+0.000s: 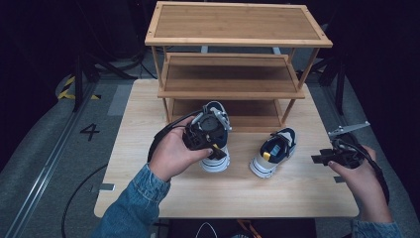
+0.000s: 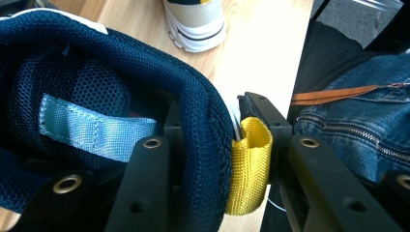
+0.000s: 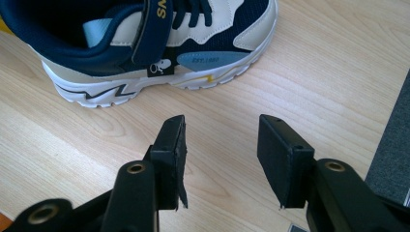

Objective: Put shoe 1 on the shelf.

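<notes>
While left gripper [image 1: 210, 136] clamps heel collar of left shoe [image 1: 216, 141] mid-frame, right gripper [image 1: 329, 157] hangs, jaws apart, near tabletop [image 1: 148, 119] right edge; right shoe [image 1: 273, 151] between, bare wood around.

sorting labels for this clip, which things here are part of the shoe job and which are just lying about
Part of the job:
- left shoe, its heel collar in the left claw
- right shoe, on the table ahead of the open right claw
- wooden shoe rack, likely the destination

Just lying about:
- yellow-black tape on the floor
- floor marking "4"
</notes>
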Available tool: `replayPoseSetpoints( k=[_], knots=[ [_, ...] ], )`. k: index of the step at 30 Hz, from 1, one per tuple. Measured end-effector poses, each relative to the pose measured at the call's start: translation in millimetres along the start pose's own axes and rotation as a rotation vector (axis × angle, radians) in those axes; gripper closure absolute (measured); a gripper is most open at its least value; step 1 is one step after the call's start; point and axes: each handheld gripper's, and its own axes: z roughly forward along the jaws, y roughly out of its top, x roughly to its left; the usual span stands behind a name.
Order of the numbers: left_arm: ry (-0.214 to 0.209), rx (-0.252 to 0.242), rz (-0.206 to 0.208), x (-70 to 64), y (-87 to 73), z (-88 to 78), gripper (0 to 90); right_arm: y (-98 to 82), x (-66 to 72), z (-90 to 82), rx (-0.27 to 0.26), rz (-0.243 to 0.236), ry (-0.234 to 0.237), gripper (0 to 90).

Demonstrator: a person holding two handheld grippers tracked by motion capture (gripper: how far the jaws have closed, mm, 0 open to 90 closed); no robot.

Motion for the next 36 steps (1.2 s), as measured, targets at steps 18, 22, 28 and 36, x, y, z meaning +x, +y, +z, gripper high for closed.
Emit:
replayPoseSetpoints(
  k=[18, 22, 28, 36],
  knots=[
    [0.030, -0.038, 0.088, -14.3, 31.7, -41.9, 65.7, -11.9, -6.3, -1.6, 0.008, 0.031, -0.011, 53.9],
    [0.047, -0.048, 0.094, -7.7, 37.8, -46.0, 64.0, -12.2, -7.3, -1.0, 0.008, 0.031, -0.010, 53.8],
    [0.083, -0.054, 0.098, 15.1, 51.0, -52.9, 63.8, -12.7, -8.6, 1.2, 0.012, 0.033, -0.011, 53.8],
    [0.153, -0.072, 0.083, 45.8, 66.0, -53.5, 63.8, -13.1, -9.5, 1.4, 0.010, 0.037, -0.009, 53.6]
  ],
)
